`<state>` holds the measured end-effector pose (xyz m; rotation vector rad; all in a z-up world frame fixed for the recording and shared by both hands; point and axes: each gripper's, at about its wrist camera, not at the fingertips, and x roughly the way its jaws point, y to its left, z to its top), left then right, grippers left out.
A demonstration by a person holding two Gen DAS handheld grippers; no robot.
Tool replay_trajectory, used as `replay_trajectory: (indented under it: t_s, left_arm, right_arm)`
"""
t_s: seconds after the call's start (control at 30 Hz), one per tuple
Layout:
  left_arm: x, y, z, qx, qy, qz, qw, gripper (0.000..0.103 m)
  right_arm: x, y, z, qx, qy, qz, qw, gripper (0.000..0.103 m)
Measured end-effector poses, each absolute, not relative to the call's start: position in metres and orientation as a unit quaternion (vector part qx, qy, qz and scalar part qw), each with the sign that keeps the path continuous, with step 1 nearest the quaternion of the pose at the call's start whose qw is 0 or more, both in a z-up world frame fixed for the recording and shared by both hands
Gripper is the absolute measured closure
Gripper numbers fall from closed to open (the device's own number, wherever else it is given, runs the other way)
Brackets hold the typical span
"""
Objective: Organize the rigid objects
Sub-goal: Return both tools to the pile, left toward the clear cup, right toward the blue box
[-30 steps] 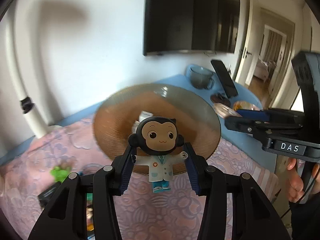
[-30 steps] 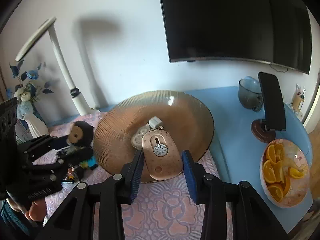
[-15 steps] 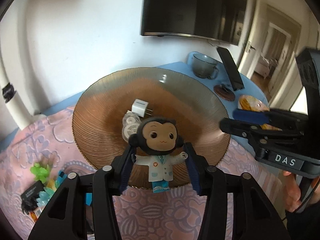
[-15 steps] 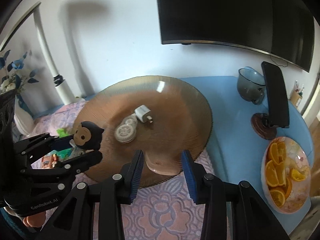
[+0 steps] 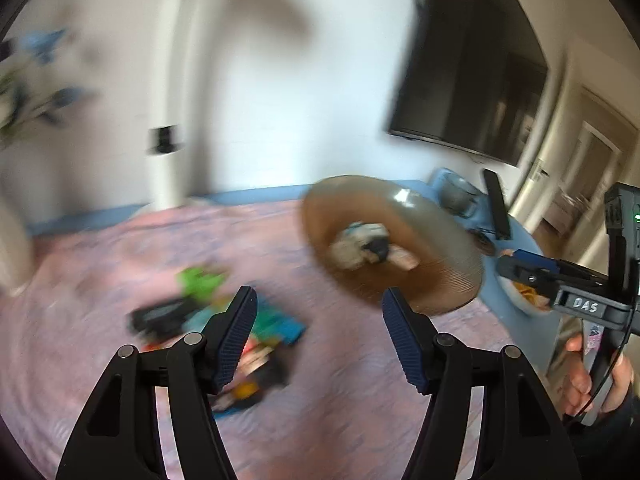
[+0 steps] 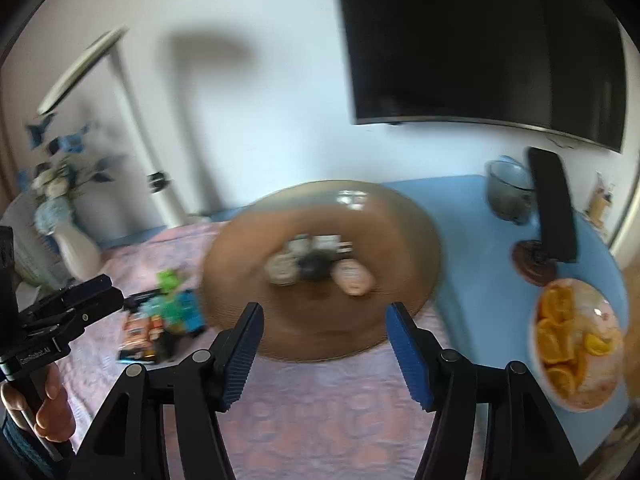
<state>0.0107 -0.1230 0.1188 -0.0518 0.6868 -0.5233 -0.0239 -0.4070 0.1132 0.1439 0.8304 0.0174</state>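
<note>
The brown glass plate lies on the pink cloth, blurred. In it are the monkey figure, the pink mouse, a white round piece and a white charger. My right gripper hangs over the plate's near rim, its jaws opening with nothing between them. My left gripper is left of the plate, its jaws also opening and empty. It points at a pile of small items with a green toy and a black piece.
A bowl of orange slices, a phone on a stand and a glass mug stand on the blue table at the right. A white vase with flowers and a lamp post stand at the back left.
The left gripper let go of the monkey figure, which now lies in the plate, and swung left toward the pile. The right gripper released the pink mouse onto the plate and widened.
</note>
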Motion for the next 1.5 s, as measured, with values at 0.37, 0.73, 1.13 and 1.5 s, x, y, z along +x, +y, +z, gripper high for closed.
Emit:
replay_trajectory:
  t_s: [0.37, 0.73, 1.13, 1.5]
  left_arm:
    - [-0.017, -0.013, 0.058, -0.053, 0.372, -0.118, 0.919, 0.036]
    - [-0.014, 0.005, 0.021, -0.056, 0.397, -0.096, 0.911, 0.025]
    - [-0.016, 0.007, 0.022, -0.065, 0.391, -0.100, 0.913, 0.025]
    - [-0.008, -0.010, 0.043, 0.025, 0.418, -0.107, 0.902, 0.025]
  right_arm:
    - [-0.027, -0.302, 0.050, 0.055, 0.440, 0.128, 0.887, 0.038]
    - [-0.021, -0.263, -0.008, -0.036, 0.460, 0.117, 0.879, 0.022]
    - [-0.020, -0.266, -0.011, -0.025, 0.472, 0.116, 0.874, 0.022]
    - [0.009, -0.276, -0.004, 0.041, 0.521, 0.110, 0.845, 0.039]
